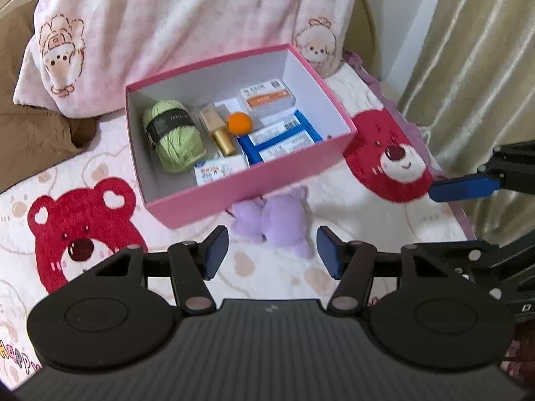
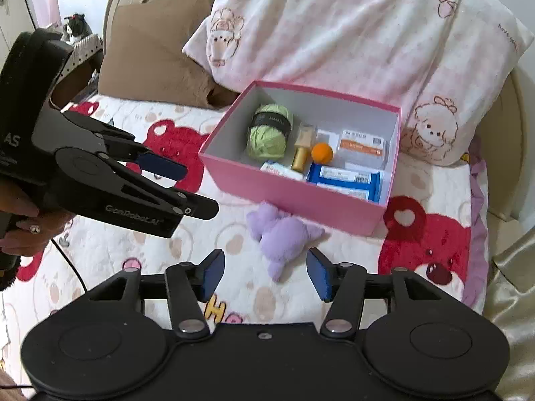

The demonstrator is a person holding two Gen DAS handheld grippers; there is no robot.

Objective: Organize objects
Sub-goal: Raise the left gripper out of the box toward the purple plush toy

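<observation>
A pink box lies open on the bed. It holds green yarn, a gold bottle, an orange ball, a blue pack, a clear case and a small white carton. A purple plush lies on the blanket just in front of the box. My left gripper hovers open above the plush, nothing between its pads. My right gripper is open too, with the plush below and beyond its fingertips.
The blanket has red bear prints. A pink pillow leans behind the box, a brown cushion to its left. Curtains hang by the bed's right edge. A person's hand grips the left tool.
</observation>
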